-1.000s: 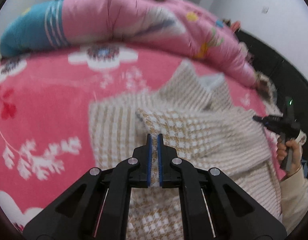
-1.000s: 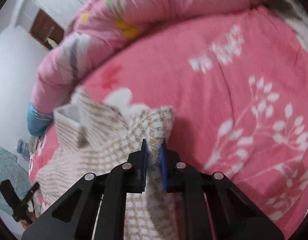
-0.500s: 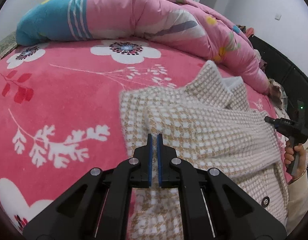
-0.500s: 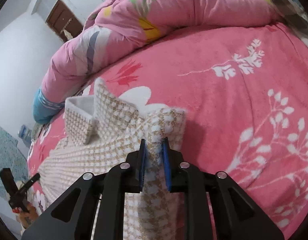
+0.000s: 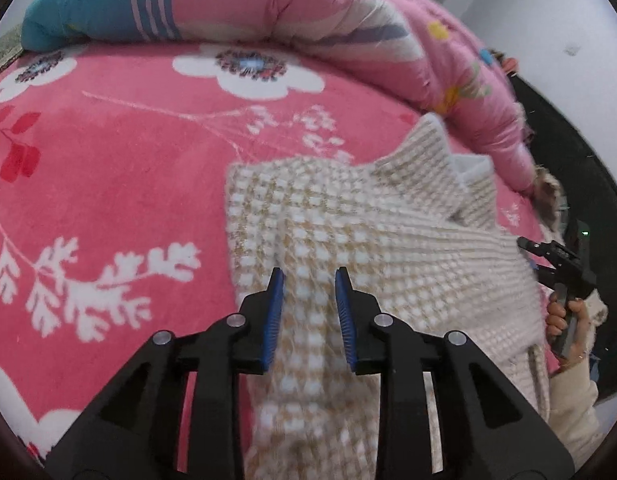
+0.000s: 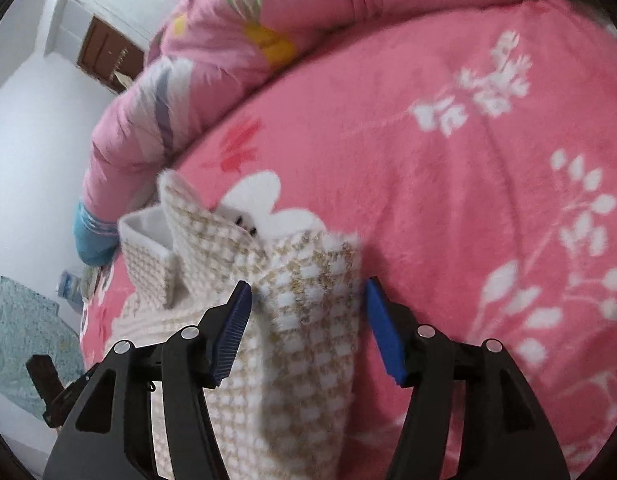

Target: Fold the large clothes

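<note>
Between the blue pads (image 5: 275, 312) of the black left gripper (image 5: 309, 300) lies a cream and tan houndstooth coat (image 5: 372, 236). Beyond the tongs and to their left spreads a pink blanket (image 5: 108, 168) with white flowers, white sprigs and red leaves. Farther beyond is a pink quilt (image 5: 308, 4) with a blue, white-striped end and yellow spots.

The right gripper (image 6: 308, 320) is black with blue pads (image 6: 384, 336).

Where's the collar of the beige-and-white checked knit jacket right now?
The collar stands at the jacket's far end in the left wrist view, right of centre, next to the rolled pink quilt.
</note>
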